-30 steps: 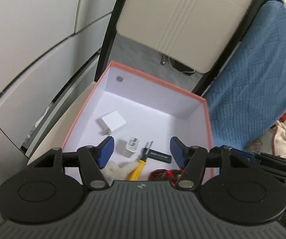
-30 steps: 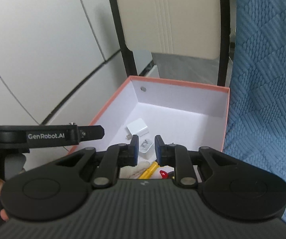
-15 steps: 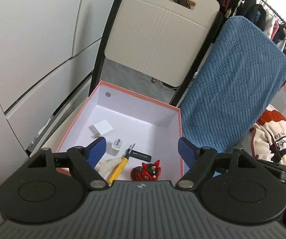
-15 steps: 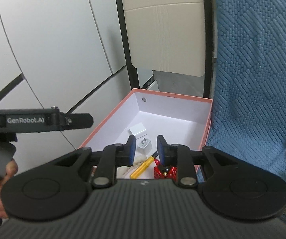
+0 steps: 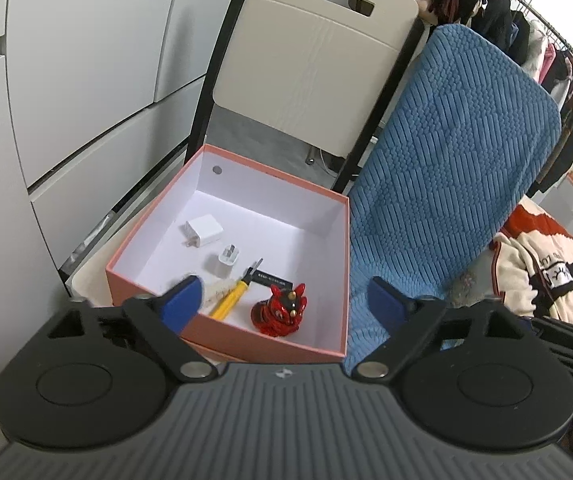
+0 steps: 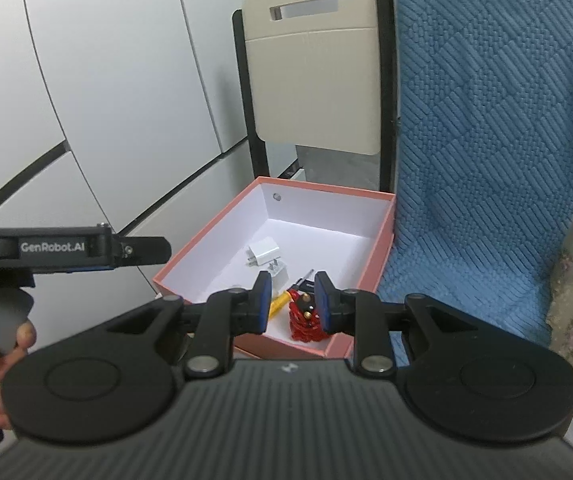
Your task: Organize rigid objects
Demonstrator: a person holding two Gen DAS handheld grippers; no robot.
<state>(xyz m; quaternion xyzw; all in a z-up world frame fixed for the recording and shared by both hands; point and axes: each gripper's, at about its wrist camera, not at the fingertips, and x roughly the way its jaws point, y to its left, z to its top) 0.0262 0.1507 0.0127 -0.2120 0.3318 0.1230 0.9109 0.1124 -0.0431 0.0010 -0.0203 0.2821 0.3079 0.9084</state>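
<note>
A pink box (image 5: 222, 332) with a white inside holds a white charger (image 5: 204, 231), a small white plug (image 5: 226, 263), a yellow-handled screwdriver (image 5: 232, 298), a black stick (image 5: 272, 278), something fluffy and white (image 5: 216, 291) and a red figurine (image 5: 282, 312). My left gripper (image 5: 284, 304) is open and empty, above and behind the box's near wall. My right gripper (image 6: 292, 304) is open by a narrow gap and empty, above the box (image 6: 382, 240); the figurine (image 6: 304, 318) shows between its fingers, lower down.
A blue quilted cushion (image 5: 446, 184) lies right of the box. A beige chair back (image 5: 310, 64) stands behind it. White cabinet panels (image 5: 66, 80) are on the left. Clothes hang at the far right (image 5: 526, 40). The left gripper's body (image 6: 66, 248) shows in the right wrist view.
Both grippers have pulled up and back from the box. The left gripper's jaws have opened wider. The red figurine now shows whole on the box floor.
</note>
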